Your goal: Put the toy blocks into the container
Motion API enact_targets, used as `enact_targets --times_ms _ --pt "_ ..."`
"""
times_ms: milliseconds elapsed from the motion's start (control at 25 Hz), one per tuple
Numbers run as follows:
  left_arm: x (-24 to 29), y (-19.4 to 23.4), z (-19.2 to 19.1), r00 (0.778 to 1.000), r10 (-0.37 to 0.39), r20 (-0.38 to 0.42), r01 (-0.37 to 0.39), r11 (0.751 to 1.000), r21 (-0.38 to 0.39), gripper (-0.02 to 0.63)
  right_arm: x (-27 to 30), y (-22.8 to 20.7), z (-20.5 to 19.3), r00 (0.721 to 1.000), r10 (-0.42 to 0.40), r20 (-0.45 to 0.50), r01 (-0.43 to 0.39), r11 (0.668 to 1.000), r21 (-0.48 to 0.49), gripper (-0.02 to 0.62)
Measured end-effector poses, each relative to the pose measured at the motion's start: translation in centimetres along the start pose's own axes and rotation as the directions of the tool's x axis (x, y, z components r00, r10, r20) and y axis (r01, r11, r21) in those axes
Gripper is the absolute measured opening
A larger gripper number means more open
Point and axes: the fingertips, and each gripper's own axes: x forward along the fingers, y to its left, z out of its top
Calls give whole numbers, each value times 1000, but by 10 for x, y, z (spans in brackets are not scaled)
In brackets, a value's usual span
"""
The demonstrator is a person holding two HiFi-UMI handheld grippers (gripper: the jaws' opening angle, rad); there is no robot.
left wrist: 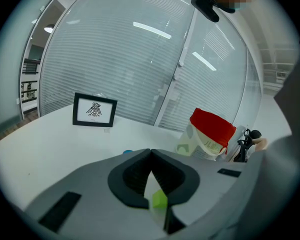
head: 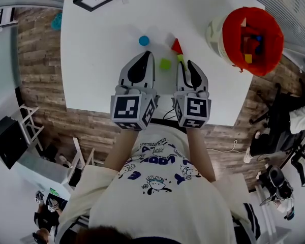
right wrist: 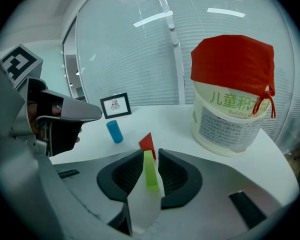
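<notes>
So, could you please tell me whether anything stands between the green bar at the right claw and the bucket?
Nothing visible does. Bare table runs from the bar to the bucket; the red triangle stands just behind the bar, left of that line.

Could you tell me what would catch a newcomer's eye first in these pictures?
The white container with its bright red cloth rim stands at the far right corner of the table, with coloured blocks inside. Nearer the person, the right claw straddles an upright green bar, its jaws apart. A red triangle, a blue cylinder and a green cube sit close by on the white tabletop.
</notes>
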Motion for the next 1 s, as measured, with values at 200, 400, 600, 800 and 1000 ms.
enact_targets --times_ms 200,400,600,800,1000 --pt "2 2 -4 1000 -6 -11 6 1000 -5 31 5 1 -7 1000 1 -24 -1 1000 -13 73" --pt "1 5 -8 1000 -4 -20 4 1000 -13 31 8 1 -14 999 -3 -52 2 1000 -18 77" --pt "1 10 -8 1000 2 -18 -3 1000 -21 31 12 1 -19 997 -3 -72 1 1000 -27 77" --pt "2 12 -10 1000 5 -25 -6 1000 -25 31 15 1 -22 996 -3 -85 1 1000 -23 77" --pt "3 13 -12 1000 7 -29 -8 1000 -27 31 16 0 -27 994 -9 -107 6 1000 -27 77"
